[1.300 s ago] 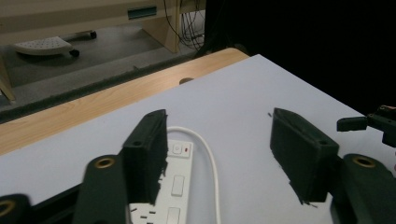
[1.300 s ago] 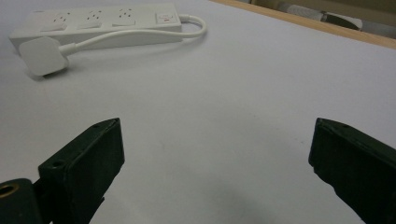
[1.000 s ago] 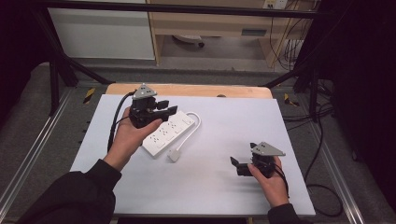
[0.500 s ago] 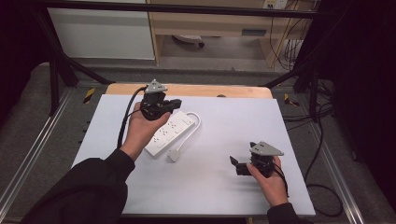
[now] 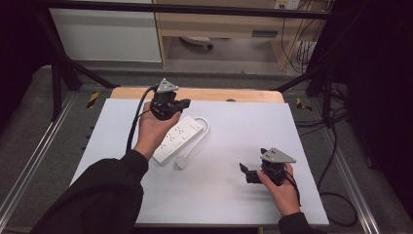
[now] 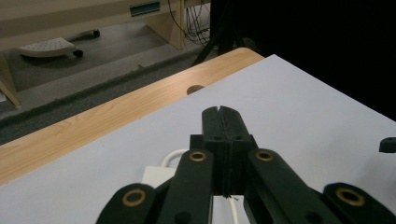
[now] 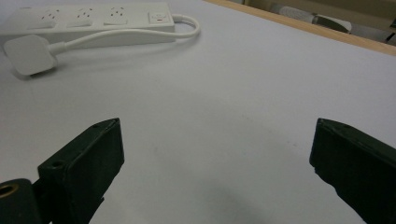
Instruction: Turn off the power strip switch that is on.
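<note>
The left tool (image 5: 165, 105), jaws pressed together on nothing, has lifted toward the far counter (image 5: 302, 146) edge above the power strip (image 5: 178, 139), apparently repositioning; right tool (image 5: 260, 170) rests wide apart, near right.

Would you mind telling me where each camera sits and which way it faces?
High view: above the person's side, looking forward and down at the table; both forearms, left tool, right tool.
Left gripper view: on the left tool, jaws shut, facing the far wooden edge.
Right gripper view: on the right tool, jaws open, low over the table.
All three share the power strip.
</note>
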Available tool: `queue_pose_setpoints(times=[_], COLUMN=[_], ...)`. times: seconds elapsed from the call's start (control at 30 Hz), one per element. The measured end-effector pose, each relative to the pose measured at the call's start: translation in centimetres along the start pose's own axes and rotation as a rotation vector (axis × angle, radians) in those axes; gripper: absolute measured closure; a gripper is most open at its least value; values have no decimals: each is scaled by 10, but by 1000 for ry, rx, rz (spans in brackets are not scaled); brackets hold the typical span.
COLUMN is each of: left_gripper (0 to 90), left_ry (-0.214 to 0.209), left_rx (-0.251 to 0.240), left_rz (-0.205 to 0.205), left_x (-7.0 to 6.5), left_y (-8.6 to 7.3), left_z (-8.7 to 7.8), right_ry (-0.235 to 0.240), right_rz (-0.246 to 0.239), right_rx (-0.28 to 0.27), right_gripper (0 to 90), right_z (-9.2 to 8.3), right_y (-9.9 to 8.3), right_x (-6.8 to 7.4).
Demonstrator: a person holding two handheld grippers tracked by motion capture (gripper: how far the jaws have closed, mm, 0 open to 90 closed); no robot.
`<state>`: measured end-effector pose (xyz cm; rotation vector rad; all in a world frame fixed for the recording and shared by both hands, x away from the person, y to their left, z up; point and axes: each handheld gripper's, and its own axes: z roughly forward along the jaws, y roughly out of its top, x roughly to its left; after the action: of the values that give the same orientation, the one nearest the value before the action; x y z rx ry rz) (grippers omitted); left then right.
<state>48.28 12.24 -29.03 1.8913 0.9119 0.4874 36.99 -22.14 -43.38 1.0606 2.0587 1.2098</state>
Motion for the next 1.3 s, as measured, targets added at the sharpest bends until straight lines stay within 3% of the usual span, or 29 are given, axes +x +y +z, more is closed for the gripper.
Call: queue_pose_setpoints(times=[0.1,0.2,0.37,0.67,0.83,1.1,1.3], left_gripper=[899,900,900,900,900,900,900], left_ry=[20,32,31,39,41,39,34], left_rx=[22,23,28,69,94,134,163], left_rz=[2,-8,-10,-5,-18,-33,-31], left_x=[7,11,15,16,19,22,18], left_y=[-2,-4,-6,-10,-13,-20,-23], left_z=[5,8,16,28,37,51,59], right_ry=[9,7,-17,13,32,44,54], right_rz=[2,67,56,53,34,43,33], right_rx=[2,-18,-5,7,37,54,66], right_gripper=[33,35,32,30,30,29,29], right_z=[1,-4,-10,-16,-11,-9,-6], right_y=[1,7,7,2,-1,-3,-3], right_x=[1,2,0,7,11,11,11])
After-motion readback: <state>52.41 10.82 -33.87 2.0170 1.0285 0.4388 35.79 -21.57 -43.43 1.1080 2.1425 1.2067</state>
